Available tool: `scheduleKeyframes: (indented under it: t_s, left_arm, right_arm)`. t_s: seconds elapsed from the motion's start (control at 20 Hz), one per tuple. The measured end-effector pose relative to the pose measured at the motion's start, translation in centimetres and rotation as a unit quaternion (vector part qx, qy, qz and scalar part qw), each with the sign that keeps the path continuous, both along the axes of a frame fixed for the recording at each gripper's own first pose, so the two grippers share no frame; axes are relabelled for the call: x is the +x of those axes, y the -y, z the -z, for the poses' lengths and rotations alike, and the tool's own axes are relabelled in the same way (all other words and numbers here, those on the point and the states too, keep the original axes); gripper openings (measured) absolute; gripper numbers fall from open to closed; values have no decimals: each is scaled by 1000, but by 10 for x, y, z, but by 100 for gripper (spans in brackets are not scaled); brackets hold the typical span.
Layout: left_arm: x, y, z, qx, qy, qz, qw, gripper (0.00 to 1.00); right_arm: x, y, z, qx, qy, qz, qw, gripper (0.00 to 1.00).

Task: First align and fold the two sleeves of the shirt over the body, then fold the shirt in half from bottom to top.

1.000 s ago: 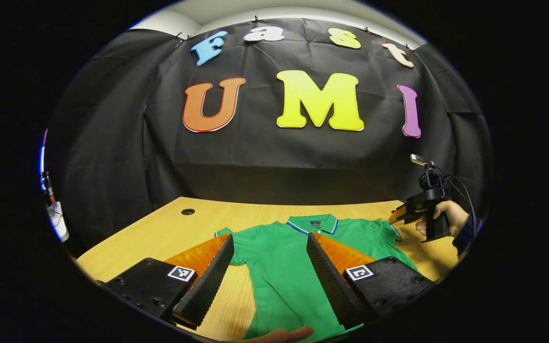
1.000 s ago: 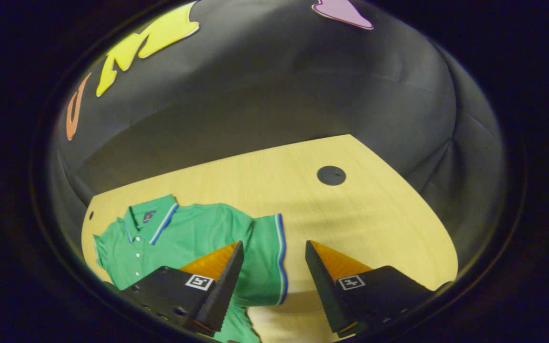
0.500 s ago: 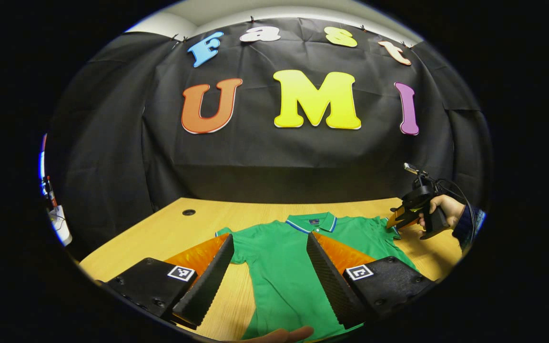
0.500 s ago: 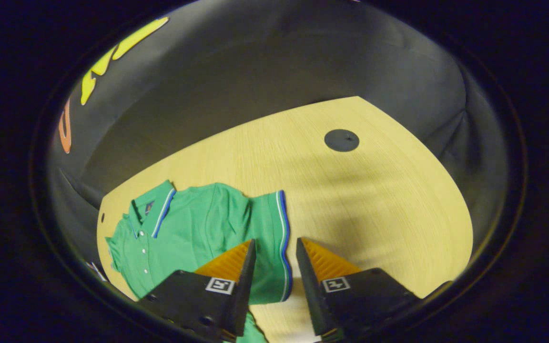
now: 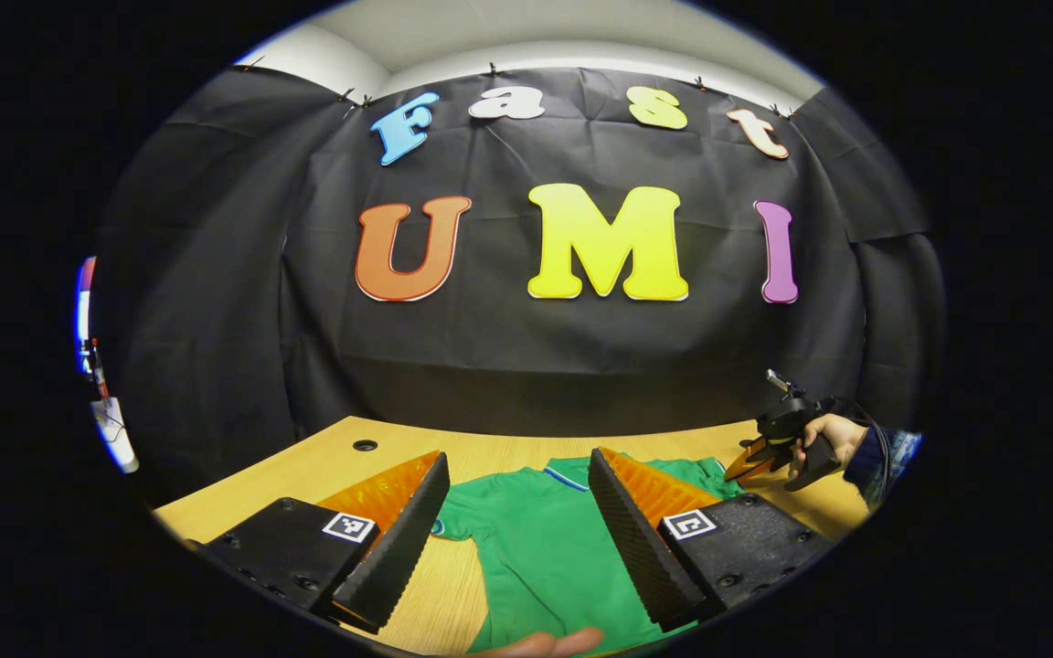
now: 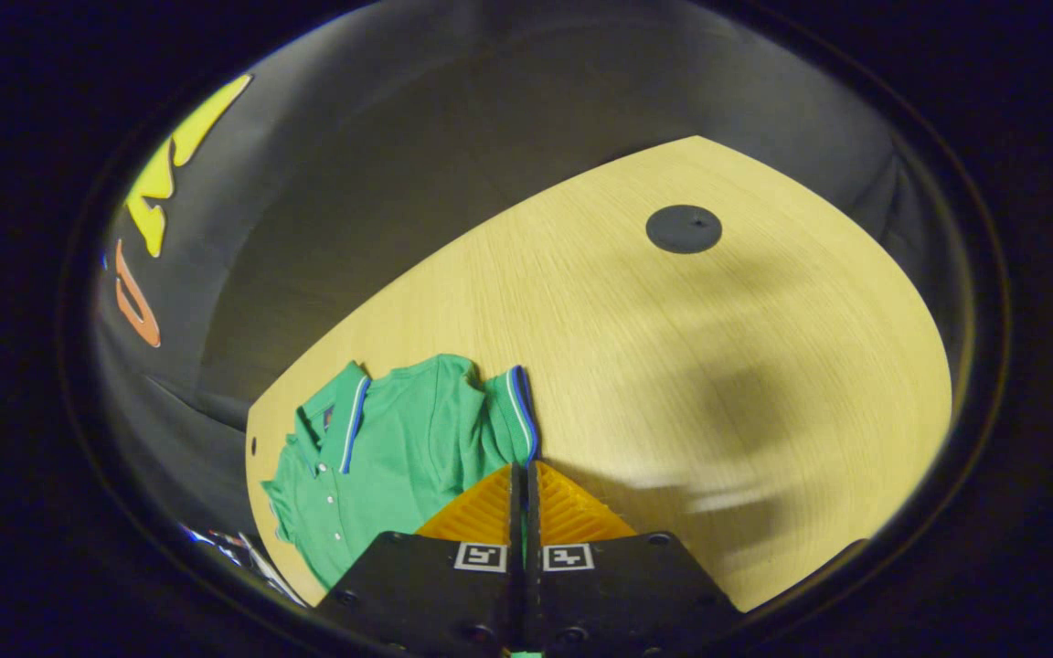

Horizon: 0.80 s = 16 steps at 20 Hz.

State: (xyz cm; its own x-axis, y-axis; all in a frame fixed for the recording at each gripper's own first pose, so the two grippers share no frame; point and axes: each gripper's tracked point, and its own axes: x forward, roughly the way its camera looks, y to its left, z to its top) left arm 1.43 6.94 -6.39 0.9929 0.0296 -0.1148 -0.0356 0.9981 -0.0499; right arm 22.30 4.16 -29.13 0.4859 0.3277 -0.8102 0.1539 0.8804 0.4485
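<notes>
A green polo shirt (image 5: 545, 548) with blue-trimmed collar and cuffs lies flat on the wooden table (image 5: 325, 457), collar toward the far wall. My left gripper (image 5: 517, 457) hovers open over the shirt's lower left part, its fingers wide apart and holding nothing. In the right gripper view the shirt (image 6: 389, 457) lies at lower left, and my right gripper (image 6: 524, 468) is shut on the blue-edged cuff of the sleeve (image 6: 513, 411). The left gripper view shows that right gripper (image 5: 739, 468) at the shirt's far right edge, held by a hand (image 5: 833, 439).
Bare tabletop (image 6: 673, 366) stretches to the right of the sleeve, with a round dark cable hole (image 6: 684, 228) near the far corner. Another cable hole (image 5: 365, 445) sits at the back left. A fingertip (image 5: 545, 644) shows at the bottom edge over the shirt.
My right gripper came down on the sleeve cuff and went from wide open to shut on it. The left gripper tilted upward, staying open over the shirt.
</notes>
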Motion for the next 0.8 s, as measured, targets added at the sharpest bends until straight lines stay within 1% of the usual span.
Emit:
scheduleKeyframes:
  t_s: [0.15,0.2,0.3,0.4,0.45,0.55,0.65,0.8]
  left_arm:
    - [-5,4,-3,-15,9,9,1000,98]
    - [-6,2,-2,-15,8,11,1000,98]
    - [-7,-11,1,-8,7,0,1000,98]
    - [-7,-20,1,-11,9,-8,1000,100]
    - [-7,-22,5,-15,6,-9,1000,98]
    - [-9,-26,13,-21,-3,-9,1000,98]
    - [-11,-36,18,-25,-8,-15,1000,98]
    - [-12,-48,25,-30,-16,-23,999,98]
  right_arm:
    - [-1,-15,-12,38,3,1,999,0]
    - [-2,-18,-14,36,7,-6,999,0]
    - [-3,-28,-17,31,9,-15,999,0]
    - [-7,-48,-24,50,9,-25,998,0]
    - [-8,-57,-27,54,11,-31,998,0]
    - [-10,-74,-30,40,19,-49,998,0]
    - [-15,-96,-36,42,23,-63,997,0]
    - [-21,-123,-30,30,19,-82,996,0]
